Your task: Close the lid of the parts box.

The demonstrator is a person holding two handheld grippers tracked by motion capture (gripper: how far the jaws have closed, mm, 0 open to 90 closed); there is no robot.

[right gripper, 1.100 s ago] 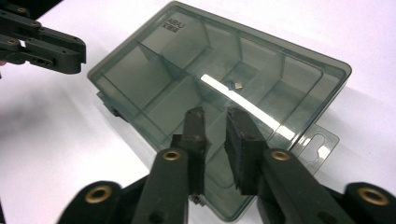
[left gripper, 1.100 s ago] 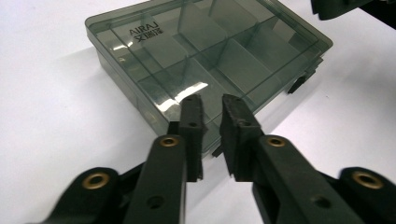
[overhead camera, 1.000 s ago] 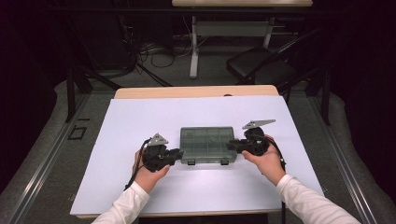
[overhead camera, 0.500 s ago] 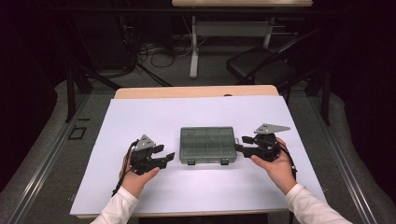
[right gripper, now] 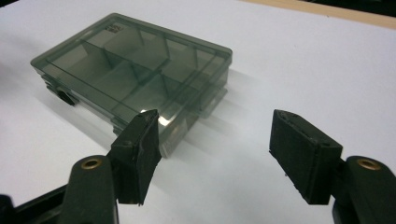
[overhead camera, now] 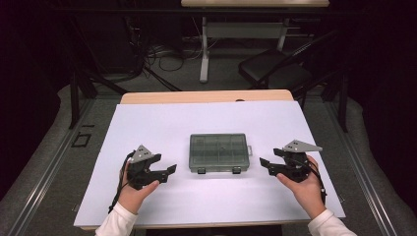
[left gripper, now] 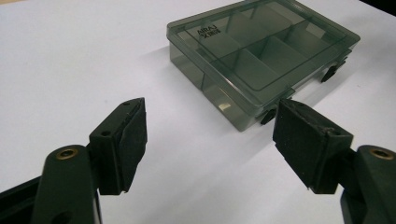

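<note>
Black rubber pads on both grippers, nothing between either pair. Jaws on both have just been opening; gaps show bare table.

Near edge, high view: 2 forearms in white sleeves come in from the bottom. Left gripper (overhead camera: 169, 170) sits at the near left, jaws pointing right toward the box. Right gripper (overhead camera: 263, 164) sits at the near right, jaws pointing left toward the box. Each has a grey 3-cornered plate on top and a cable trailing back past the wrist.

Left gripper view: jaws spread wide, left gripper (left gripper: 210, 140) well clear of the surface contents, pads empty. Right gripper view: same, right gripper (right gripper: 215, 149) jaws spread, pads empty.

Between the 2 grippers, slightly farther: smoky grey translucent plastic box (overhead camera: 218, 152), lid closed, lying flat on the white sheet (overhead camera: 162, 123) that covers the table. Internal dividers visible through the lid, several compartments; contents, if any, I can't tell. 2 dark latches on the near long side, a small tab on the right end. Box is apart from both grippers, not touched. In the left gripper view the box (left gripper: 261, 56) lies beyond the jaws, latch side toward the right pad. In the right gripper view the box (right gripper: 135, 74) lies beyond the left pad.

Far: strip of bare wooden tabletop (overhead camera: 206, 96) past the sheet's far edge. Beyond that, dark floor with cables (overhead camera: 162, 54), a white desk leg (overhead camera: 204, 54), a black chair (overhead camera: 275, 69).
</note>
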